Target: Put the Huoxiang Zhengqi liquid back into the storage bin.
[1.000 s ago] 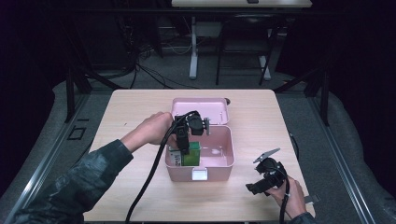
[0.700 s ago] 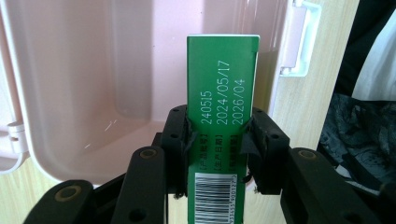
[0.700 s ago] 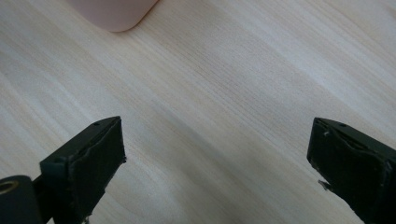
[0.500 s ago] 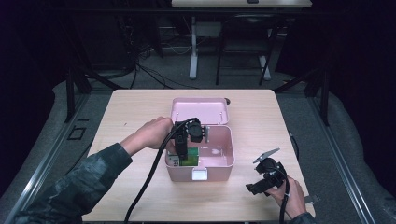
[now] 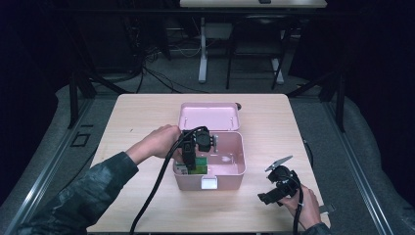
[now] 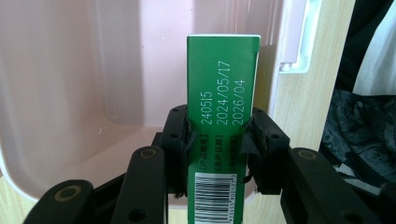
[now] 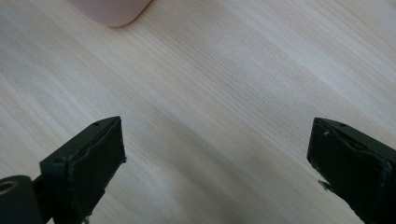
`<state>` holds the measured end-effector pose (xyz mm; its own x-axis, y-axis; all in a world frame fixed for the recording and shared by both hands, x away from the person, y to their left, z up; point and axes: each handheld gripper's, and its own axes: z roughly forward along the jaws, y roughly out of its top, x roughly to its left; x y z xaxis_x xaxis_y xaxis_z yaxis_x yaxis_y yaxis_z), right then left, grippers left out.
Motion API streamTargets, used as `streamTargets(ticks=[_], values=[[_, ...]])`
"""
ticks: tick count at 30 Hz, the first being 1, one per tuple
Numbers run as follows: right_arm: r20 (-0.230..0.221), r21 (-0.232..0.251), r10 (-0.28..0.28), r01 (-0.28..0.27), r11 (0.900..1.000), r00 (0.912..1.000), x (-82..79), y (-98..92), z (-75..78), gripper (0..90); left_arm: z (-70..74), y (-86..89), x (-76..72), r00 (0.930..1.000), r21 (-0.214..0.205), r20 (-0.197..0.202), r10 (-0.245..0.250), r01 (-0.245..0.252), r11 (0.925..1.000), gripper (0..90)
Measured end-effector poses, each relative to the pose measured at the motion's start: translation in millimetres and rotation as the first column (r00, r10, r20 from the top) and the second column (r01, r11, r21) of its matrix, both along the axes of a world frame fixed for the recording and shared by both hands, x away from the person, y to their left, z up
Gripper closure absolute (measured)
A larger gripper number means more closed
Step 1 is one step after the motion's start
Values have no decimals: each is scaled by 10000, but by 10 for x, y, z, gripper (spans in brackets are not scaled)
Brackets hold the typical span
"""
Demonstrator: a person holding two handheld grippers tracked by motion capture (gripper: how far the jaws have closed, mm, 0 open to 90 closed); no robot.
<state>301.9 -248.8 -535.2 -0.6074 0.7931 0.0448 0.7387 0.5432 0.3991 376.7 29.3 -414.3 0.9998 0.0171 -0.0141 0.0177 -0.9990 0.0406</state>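
Observation:
A pink box (image 5: 230, 177) stands open mid-table, its lid (image 5: 209, 116) tipped back. My left gripper (image 5: 190, 161) reaches down into the box's near-left part, shut on a green carton (image 5: 200, 165). In the left gripper view, both pads (image 6: 176, 135) press the sides of the green carton (image 6: 222, 84), which bears white date print and a barcode; the pink box wall (image 6: 70, 70) lies behind it. My right gripper (image 5: 275, 188) rests low over the table at the near right, apart from the box. Its jaws stand wide open (image 7: 217, 158) over bare wood with nothing between them.
The wooden table (image 5: 137, 122) has free surface to the left, right and front of the box. A white latch (image 5: 210, 183) sits on the box's front wall. Cables trail from both grippers toward the near edge. Dark floor and desk legs lie beyond.
My left gripper has sunk a little deeper into the box toward its near-left corner, carrying the green carton. The right gripper has kept still.

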Motion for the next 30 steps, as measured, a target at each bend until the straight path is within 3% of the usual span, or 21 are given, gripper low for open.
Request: streamTargets(ticks=[8,18,21,30], values=[[2,-11,34,-34,10000,10000,5,-2,-5,35,-44,3,12,10000,191,-22,-75,76,9998,636],[-5,-77,32,-32,10000,10000,7,-6,-9,34,-71,23,27,9996,17,-155,243,-243,9997,625],[2,-76,66,-66,9999,10000,8,-3,-9,34,-71,31,40,9990,-36,-272,367,-368,9993,601],[75,-38,69,-69,10000,9999,8,-9,0,31,-72,82,96,9948,-318,-453,908,-923,9952,415]])
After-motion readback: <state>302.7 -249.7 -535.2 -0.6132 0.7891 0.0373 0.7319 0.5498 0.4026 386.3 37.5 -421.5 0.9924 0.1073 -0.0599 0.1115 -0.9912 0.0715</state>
